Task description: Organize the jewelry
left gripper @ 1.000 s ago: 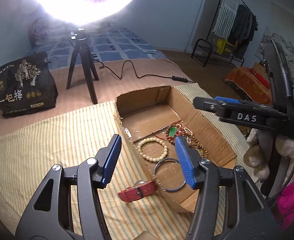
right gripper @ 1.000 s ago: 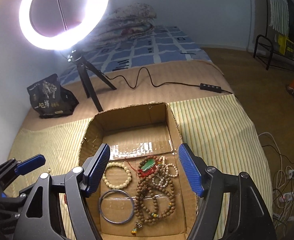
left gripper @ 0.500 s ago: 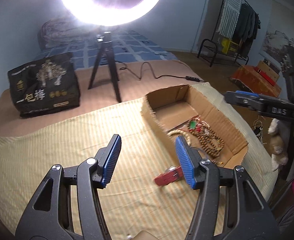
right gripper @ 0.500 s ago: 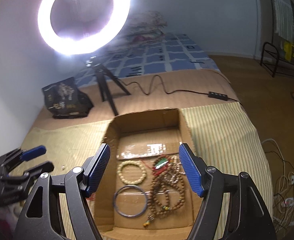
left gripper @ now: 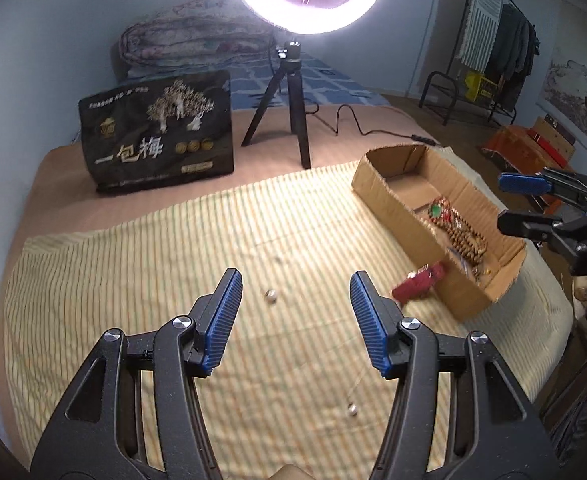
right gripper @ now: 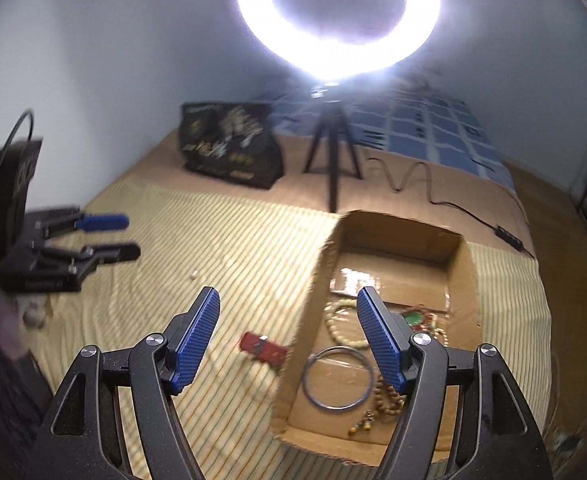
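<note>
Cardboard, in the form of a shallow open box (left gripper: 389,192), now sits well off to the right of the left gripper (left gripper: 295,316), whereas a second ago it lay directly ahead between the blue pads. That gripper has swung left across the striped cloth (left gripper: 141,272); its jaws stand wide apart and hold nothing. Just ahead of it, between the fingers, lies a small silver bead (left gripper: 271,296), and a second bead (left gripper: 352,410) rests close under its right finger. The red clasp-like piece (left gripper: 421,282), earlier near the middle of the left view, now lies to the right, touching the box's outer wall.

The right gripper (right gripper: 287,334) has also shifted left: the box wall (right gripper: 313,300) now runs between its fingers, whereas before both fingers framed the box interior. Its jaws are spread and empty. Inside the box, by its right finger, lie a metal bangle (right gripper: 339,380), a pale bead bracelet (right gripper: 341,324), brown prayer beads (right gripper: 389,398) and a green pendant (right gripper: 413,318).

Beyond the left gripper, the black bag (left gripper: 157,132) reads "一包梅". "DAS" shows partly on the right gripper body, as seen from the left camera.
</note>
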